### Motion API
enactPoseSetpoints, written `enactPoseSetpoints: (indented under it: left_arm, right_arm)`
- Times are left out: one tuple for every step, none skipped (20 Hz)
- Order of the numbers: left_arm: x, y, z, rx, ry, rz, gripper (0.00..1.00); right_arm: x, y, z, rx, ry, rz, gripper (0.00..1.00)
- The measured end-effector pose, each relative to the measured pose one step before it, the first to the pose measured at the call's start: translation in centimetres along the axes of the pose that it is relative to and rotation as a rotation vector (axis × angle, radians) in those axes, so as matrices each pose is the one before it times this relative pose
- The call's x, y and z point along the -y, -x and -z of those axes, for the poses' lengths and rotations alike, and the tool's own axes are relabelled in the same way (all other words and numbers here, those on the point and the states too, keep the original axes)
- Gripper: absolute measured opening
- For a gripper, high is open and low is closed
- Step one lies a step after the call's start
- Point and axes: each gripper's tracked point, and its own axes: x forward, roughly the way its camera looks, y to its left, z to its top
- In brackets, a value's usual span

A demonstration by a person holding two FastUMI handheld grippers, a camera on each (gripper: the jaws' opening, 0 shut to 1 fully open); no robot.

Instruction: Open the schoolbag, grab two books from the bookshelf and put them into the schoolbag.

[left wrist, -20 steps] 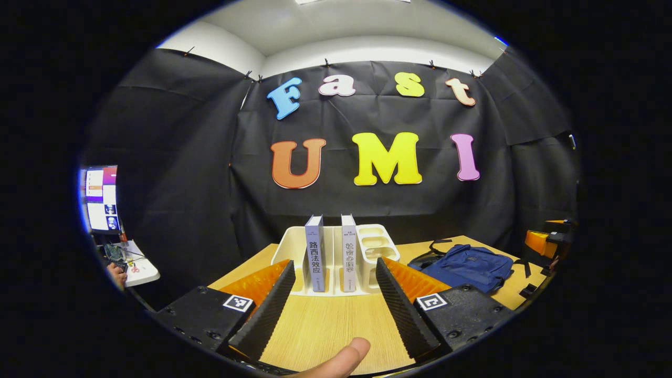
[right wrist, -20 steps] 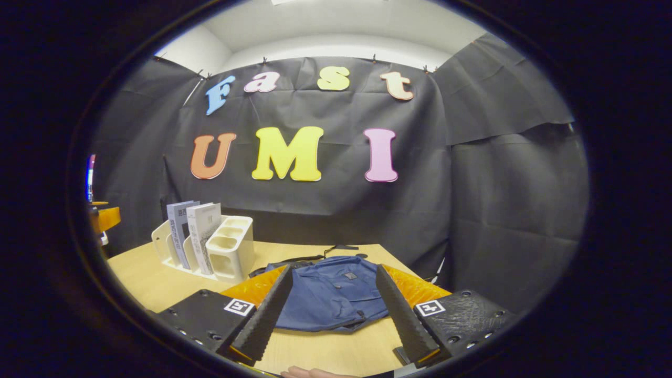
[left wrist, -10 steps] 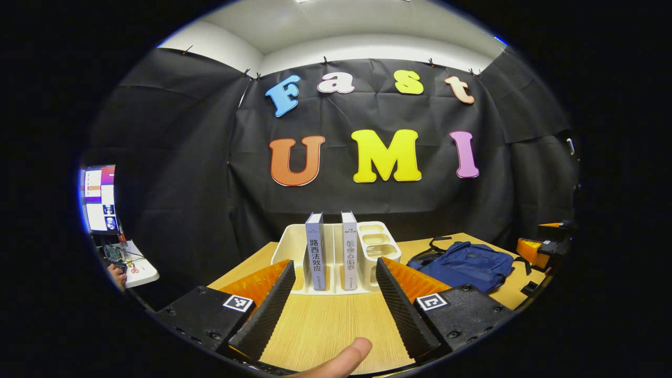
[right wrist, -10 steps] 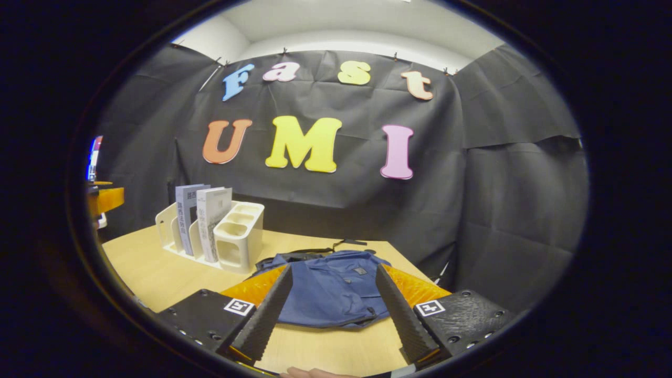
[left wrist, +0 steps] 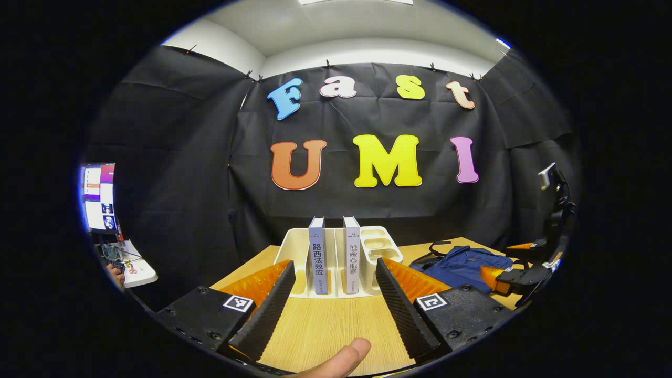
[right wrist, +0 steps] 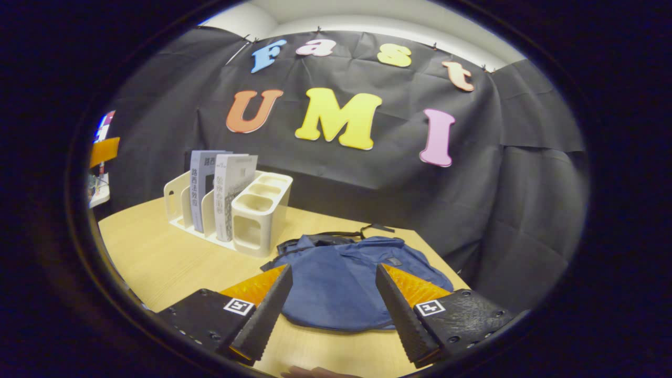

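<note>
1. Left gripper [left wrist: 332,310]: fingers spread wide, nothing between them. It hovers over the near edge of the desk [left wrist: 325,325] and points at the rack [left wrist: 294,247]. A thumb [left wrist: 341,359] shows at the bottom of the left gripper view.

2. Rack: white, with slots, standing toward the desk's far edge and near its far left corner as the right gripper view frames it [right wrist: 262,210]. On its right end is a block of cup-like compartments [left wrist: 375,244].

3. Books: two, upright in separate slots, spines toward the left gripper. The left book [left wrist: 317,257] has a grey-blue spine and the right book [left wrist: 351,257] a paler one. They stand apart with an empty slot between them. In the right gripper view the same pair shows at an angle: left book [right wrist: 199,184], right book [right wrist: 231,184].

4. Bag [right wrist: 346,283]: blue, lying flat on the desk's right half, just beside the rack's right end. Its black straps trail toward the far edge. Flap down; it looks closed. Also seen at the right in the left gripper view [left wrist: 462,262].

5. Right gripper [right wrist: 332,310]: fingers wide apart, holding nothing, poised just above the bag's near part. In the left gripper view it appears at the far right [left wrist: 512,275], over the bag's right side.

6. A monitor [left wrist: 97,197] glows at the far left, beyond the desk.
</note>
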Motion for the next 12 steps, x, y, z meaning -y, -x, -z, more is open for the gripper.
enactPoseSetpoints:
  left_arm:
    - [-0.376,0.237,0.062,-0.00114,0.00076,-0.00197,0.97]
    - [-0.455,-0.178,-0.011,-0.00073,0.00026,-0.00306,0.96]
    - [-0.225,-0.245,0.203,-0.00452,-0.00005,-0.00477,0.96]
    - [-0.294,-0.108,0.025,-0.00487,-0.0003,-0.00621,0.96]
    - [-0.077,-0.147,0.115,-0.00294,-0.00049,-0.00299,0.96]
    - [-0.144,-0.166,0.098,-0.00505,-0.00022,-0.00185,0.96]
    - [-0.167,-0.095,0.191,-0.00458,-0.00187,-0.00232,0.96]
    - [-0.161,-0.146,0.09,-0.00372,-0.00423,-0.00492,0.96]
    - [-0.149,-0.112,0.126,-0.00261,-0.00313,-0.00321,0.94]
    - [-0.076,-0.13,0.04,-0.00241,-0.00211,-0.00132,0.97]
    - [0.066,0.083,0.045,-0.00083,-0.00265,0.00112,0.94]
    - [0.035,-0.013,0.105,-0.00314,-0.00138,0.00236,0.97]
  right_arm:
    - [-0.972,-0.982,0.732,-0.0252,0.01892,-0.01206,0.98]
    - [-0.977,-0.885,0.4,-0.02431,0.02099,-0.01111,0.96]
    - [-0.909,-0.989,0.546,-0.02077,0.02245,-0.00778,0.96]
    - [-0.71,-0.836,0.701,-0.02737,0.02389,-0.00177,0.96]
    - [-0.79,-0.963,0.5,-0.02373,0.02629,-0.00666,0.96]
    - [-0.614,-0.896,0.471,-0.02319,0.0302,0.00232,0.96]
    - [-0.563,-0.615,0.329,-0.01549,0.04271,0.00412,0.96]
    - [-0.731,-0.296,0.118,-0.00653,0.03902,-0.00351,0.98]
    - [-0.5,-0.247,0.337,-0.00719,0.0327,0.00528,0.98]
    - [-0.323,-0.408,0.064,-0.00563,0.02691,0.00636,0.94]
    - [-0.079,-0.627,0.298,-0.01877,0.0229,0.01684,0.94]
    - [-0.26,-0.767,0.131,-0.01738,0.01884,0.00448,0.98]
